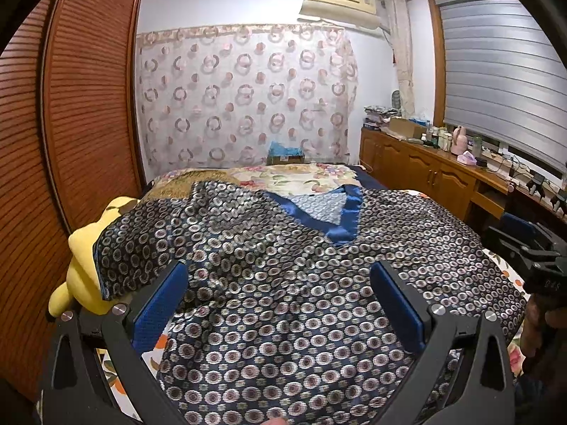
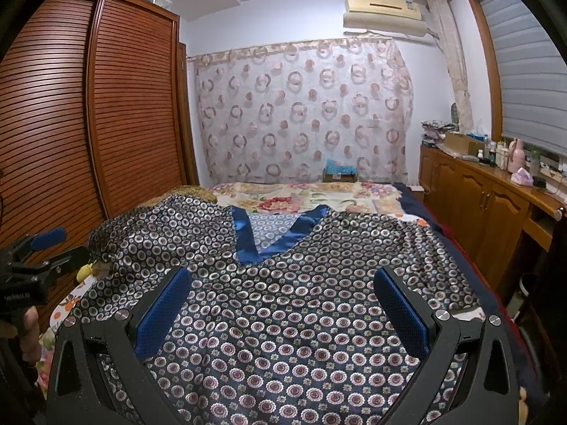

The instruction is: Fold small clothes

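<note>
Satin, by its sheen, the patterned top lay spread front-up across the bed, blue-trimmed neckline away from both grippers. The left gripper and right gripper hovered over its lower half, jaws wide, holding nothing. Slippery cloth could slide from a shallow pinch — spoiling the fold. One sleeve draped over a yellow plush toy and might snag; the far bedspread offered room.
</note>
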{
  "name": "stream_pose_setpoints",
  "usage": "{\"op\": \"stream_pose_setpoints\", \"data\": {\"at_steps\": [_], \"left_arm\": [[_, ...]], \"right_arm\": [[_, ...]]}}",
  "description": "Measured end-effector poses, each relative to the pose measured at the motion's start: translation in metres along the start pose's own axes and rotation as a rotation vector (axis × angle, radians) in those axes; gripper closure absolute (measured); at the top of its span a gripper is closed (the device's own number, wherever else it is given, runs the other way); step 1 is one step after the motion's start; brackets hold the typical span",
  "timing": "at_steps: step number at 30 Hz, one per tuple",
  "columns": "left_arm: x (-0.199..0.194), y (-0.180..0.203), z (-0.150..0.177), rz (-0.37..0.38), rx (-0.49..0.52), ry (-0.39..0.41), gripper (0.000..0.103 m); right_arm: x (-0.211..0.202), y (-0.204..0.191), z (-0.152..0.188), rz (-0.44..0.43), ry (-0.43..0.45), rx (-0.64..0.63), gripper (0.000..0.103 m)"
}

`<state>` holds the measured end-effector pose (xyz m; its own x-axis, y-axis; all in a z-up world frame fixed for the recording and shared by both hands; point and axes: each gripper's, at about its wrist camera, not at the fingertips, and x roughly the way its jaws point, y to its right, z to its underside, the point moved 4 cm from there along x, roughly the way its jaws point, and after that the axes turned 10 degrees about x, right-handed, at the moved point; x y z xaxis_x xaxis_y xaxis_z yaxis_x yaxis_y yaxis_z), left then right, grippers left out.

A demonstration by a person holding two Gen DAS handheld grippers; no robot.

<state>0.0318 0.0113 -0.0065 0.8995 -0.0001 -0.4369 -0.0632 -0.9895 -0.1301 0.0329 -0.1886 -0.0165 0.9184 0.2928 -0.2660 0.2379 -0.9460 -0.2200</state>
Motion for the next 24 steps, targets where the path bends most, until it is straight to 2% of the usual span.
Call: {"op": "stream_pose_setpoints", "data": {"at_steps": [5, 14, 19, 24], "left_arm": [[0.011, -0.024, 0.012, -0.013, -0.011, -0.046, 0.000], [0.014, -0.080, 0.033, -0.072, -0.065, -0.075, 0.000], [0.019, -0.109, 0.045, -0.079, -0.088, -0.106, 0.006], [0.039, -0.143, 0.057, -0.112, -0.086, -0.172, 0.025]], "right_arm": [[0.014, 0.000, 0.010, -0.034, -0.045, -0.001, 0.000], [0.034, 0.003, 0.019, -0.053, -0.112, -0.011, 0.000], [0.049, -0.002, 0.025, -0.063, -0.156, -0.023, 0.001], [0.060, -0.004, 0.023, -0.059, -0.173, -0.061, 0.001]]}}
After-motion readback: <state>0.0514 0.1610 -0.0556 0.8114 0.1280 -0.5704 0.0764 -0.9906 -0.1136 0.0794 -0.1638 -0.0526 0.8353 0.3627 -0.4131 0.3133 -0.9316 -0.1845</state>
